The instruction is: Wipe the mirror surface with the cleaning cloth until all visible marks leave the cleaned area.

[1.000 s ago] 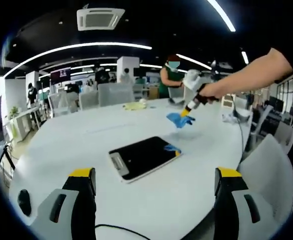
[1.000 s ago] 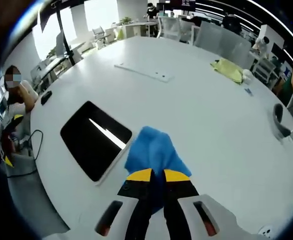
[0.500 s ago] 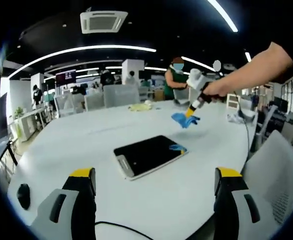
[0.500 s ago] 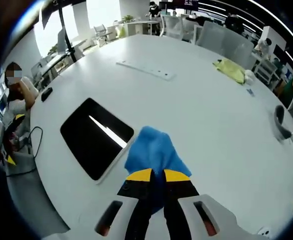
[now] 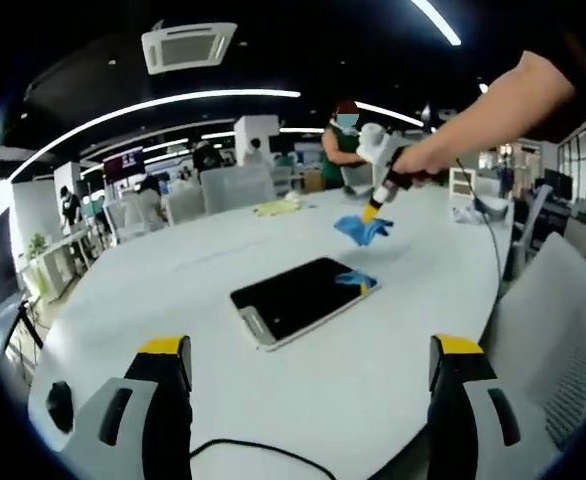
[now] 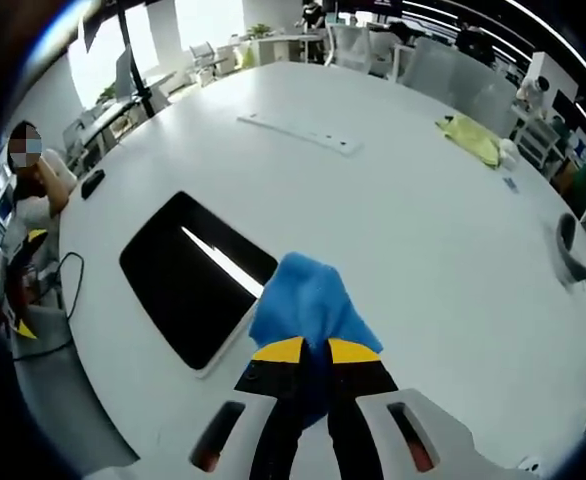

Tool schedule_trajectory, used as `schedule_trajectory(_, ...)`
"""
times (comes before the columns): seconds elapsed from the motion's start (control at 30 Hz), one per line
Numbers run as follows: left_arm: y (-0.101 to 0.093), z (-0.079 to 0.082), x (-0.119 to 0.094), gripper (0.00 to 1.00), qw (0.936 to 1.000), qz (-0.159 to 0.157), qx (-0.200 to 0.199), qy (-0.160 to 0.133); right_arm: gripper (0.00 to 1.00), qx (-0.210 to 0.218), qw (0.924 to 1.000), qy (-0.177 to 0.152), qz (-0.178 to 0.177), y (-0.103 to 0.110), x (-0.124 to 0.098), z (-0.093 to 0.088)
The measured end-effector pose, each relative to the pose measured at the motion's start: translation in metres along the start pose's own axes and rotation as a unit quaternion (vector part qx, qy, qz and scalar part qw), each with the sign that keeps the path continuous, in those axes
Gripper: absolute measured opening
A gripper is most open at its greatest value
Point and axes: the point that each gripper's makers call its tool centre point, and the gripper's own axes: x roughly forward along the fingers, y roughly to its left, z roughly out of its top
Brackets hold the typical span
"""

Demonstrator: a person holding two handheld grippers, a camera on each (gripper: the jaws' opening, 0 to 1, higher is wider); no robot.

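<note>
Blue cloth point(image 6: 308, 305) partly inside right tongs point(image 6: 313, 350)

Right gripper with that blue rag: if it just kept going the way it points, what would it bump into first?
Probably bare white table. The right gripper holds the blue cloth just beside the mirror, whose edge lies slightly off its line; depth is unclear.

Right gripper point(image 6: 315, 350): jaws closed together, clamped on blue cleaning cloth point(image 6: 305, 304). In left gripper view it hangs tip-down point(image 5: 371, 212), gripped by person's hand point(image 5: 413, 160), bare forearm stretched from upper right. Left gripper point(image 5: 311, 352): jaws spread wide, nothing between.
</note>
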Motion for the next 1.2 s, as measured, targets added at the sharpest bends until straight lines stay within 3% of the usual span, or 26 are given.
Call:
schedule_trajectory(0.1, 0.008, -0.005, 0.000, 0.99, 0.9994, 0.001, -0.032, 0.012, 0.03, -0.005, 1.0000, 0.008, 0.000, 0.004, 0.003, 0.001)
schedule_trajectory(0.37, -0.006, -0.021, -0.005, 1.00, 0.9985, -0.028, -0.016, 0.044, 0.03, -0.034, 0.9990, 0.029, 0.007, 0.013, 0.007, 0.006)
schedule_trajectory(0.4, -0.007, -0.019, -0.007, 1.00, 0.9988, -0.029, 0.000, 0.039, 0.03, -0.040, 0.9987, 0.032, 0.006, 0.012, 0.007, 0.007)
schedule_trajectory(0.5, -0.003, -0.022, -0.008, 1.00, 0.9984, -0.027, -0.023, 0.044, 0.03, -0.046, 0.9983, 0.034, 0.006, 0.013, 0.008, 0.009)
schedule_trajectory(0.73, -0.005, -0.024, -0.009, 1.00, 0.9982, -0.031, -0.024, 0.046, 0.03, -0.048, 0.9980, 0.041, 0.012, 0.015, 0.022, 0.014)
schedule_trajectory(0.83, -0.011, -0.029, -0.010, 1.00, 0.9971, -0.044, -0.022, 0.057, 0.03, -0.029, 0.9985, 0.045, 0.012, 0.013, 0.030, 0.021)
schedule_trajectory(0.9, -0.011, -0.030, -0.011, 1.00, 0.9971, -0.042, -0.026, 0.058, 0.03, -0.012, 0.9985, 0.046, 0.025, 0.019, 0.035, 0.026)
schedule_trajectory(1.2, -0.013, -0.030, -0.016, 1.00, 0.9975, -0.041, -0.020, 0.055, 0.03, -0.031, 0.9974, 0.058, 0.028, 0.039, 0.058, 0.035)
